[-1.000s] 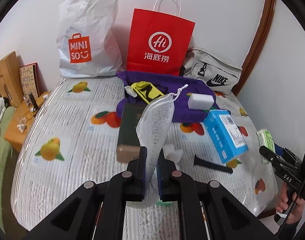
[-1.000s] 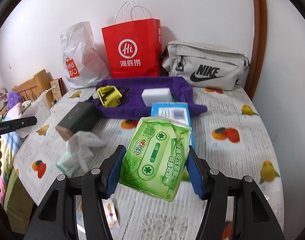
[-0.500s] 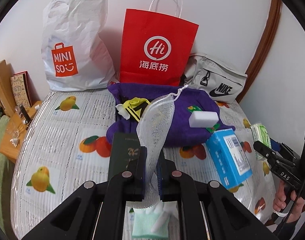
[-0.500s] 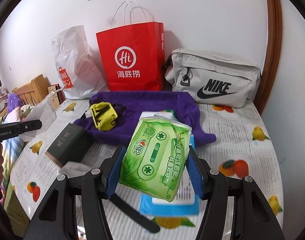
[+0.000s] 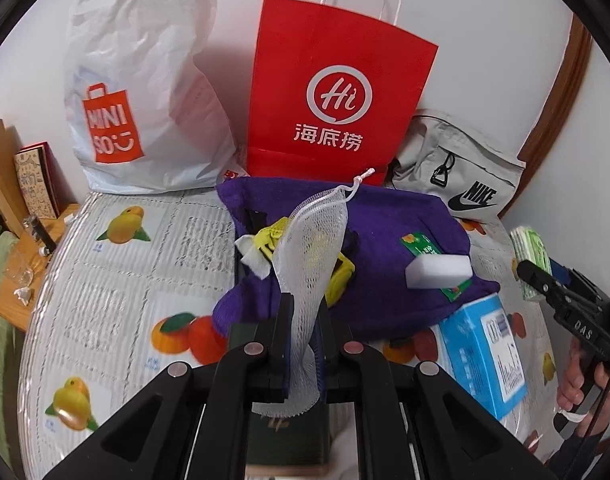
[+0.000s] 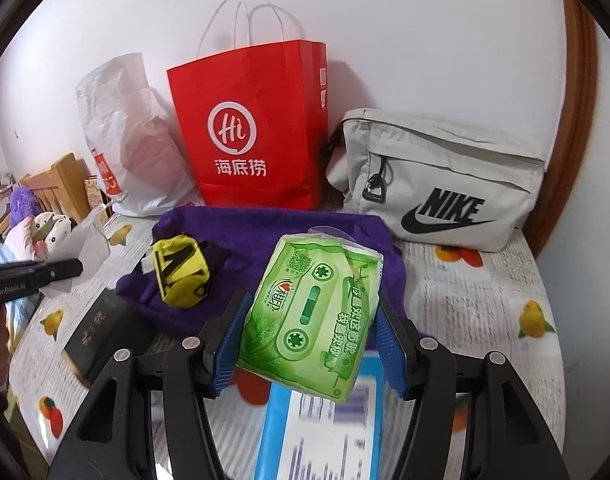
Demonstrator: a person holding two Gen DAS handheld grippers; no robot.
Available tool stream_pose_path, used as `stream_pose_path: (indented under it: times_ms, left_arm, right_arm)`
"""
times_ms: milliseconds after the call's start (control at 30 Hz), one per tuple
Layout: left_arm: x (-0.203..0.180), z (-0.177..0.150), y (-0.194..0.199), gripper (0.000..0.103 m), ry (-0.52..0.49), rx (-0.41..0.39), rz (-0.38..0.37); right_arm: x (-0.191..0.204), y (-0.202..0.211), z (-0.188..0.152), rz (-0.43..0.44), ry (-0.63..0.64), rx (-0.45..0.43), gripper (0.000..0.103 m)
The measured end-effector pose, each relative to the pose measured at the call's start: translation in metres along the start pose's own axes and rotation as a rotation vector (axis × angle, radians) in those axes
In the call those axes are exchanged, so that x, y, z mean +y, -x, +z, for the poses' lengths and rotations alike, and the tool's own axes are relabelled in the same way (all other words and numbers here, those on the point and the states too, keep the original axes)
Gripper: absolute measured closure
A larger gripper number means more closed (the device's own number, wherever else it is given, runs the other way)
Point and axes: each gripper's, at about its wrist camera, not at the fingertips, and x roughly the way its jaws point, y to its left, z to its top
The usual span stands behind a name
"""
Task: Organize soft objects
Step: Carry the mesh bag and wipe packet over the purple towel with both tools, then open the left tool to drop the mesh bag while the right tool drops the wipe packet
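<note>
Against the wall stand three bags behind a purple towel (image 5: pixel 385 248), above which the left claw (image 5: pixel 303 320) clamps a mesh pouch (image 5: pixel 313 248) and the right claw (image 6: pixel 311 328) clamps a green tissue pack (image 6: pixel 309 312).

The right hand-held gripper (image 6: pixel 311 334) clamps a green tissue pack (image 6: pixel 311 312) — above the purple towel (image 6: pixel 265 232).

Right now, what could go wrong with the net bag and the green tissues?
The white mesh bag is floppy and only pinched low by the left gripper, so its drawstring could snag the yellow pouch. The green tissue pack sits tilted in the right gripper and might slip out.
</note>
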Motion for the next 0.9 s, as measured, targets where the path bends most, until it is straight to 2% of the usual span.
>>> stream_pose_path:
  times_ms: [100, 500, 800, 900]
  left_arm:
    - [-0.003, 0.009, -0.016, 0.094, -0.002, 0.019, 0.009]
    - [-0.011, 0.038, -0.069, 0.094, -0.005, 0.072, 0.017]
    - [-0.011, 0.047, -0.108, 0.094, -0.01, 0.126, 0.061]
    - [-0.009, 0.048, -0.119, 0.094, 0.006, 0.157, 0.05]
  right_arm:
    - [-0.004, -0.019, 0.013, 0.023, -0.013, 0.013, 0.043]
    - [-0.024, -0.09, 0.049, 0.013, -0.005, 0.102, 0.043]
    - [-0.034, -0.142, 0.045, 0.046, -0.025, 0.238, 0.043]
    - [-0.033, -0.152, 0.043, 0.059, -0.019, 0.265, 0.043]
